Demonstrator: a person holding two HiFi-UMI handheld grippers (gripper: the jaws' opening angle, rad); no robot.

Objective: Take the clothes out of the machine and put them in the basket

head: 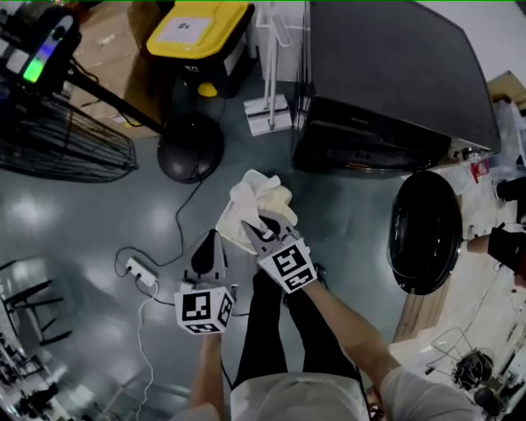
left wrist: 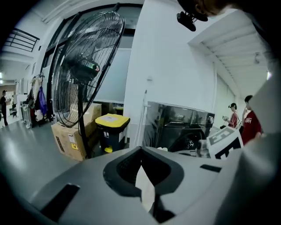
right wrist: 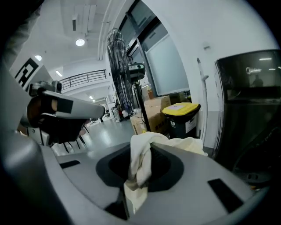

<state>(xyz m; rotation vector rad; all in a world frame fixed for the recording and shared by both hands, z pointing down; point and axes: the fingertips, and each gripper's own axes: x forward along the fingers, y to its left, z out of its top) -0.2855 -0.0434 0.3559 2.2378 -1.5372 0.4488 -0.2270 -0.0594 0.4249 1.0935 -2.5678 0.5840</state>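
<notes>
right gripper (head: 253, 229) tight on cream cloth (head: 261, 197) above open grey floor (head: 99, 222), near machine (head: 386, 74) front edge; left gripper (head: 212, 240) closed, empty

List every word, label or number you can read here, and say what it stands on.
No text here can be read.
White label on the yellow bin lid: too blurred.
Yellow sticker on the cardboard box: too small.
Faint print on the machine: blurred.
</notes>
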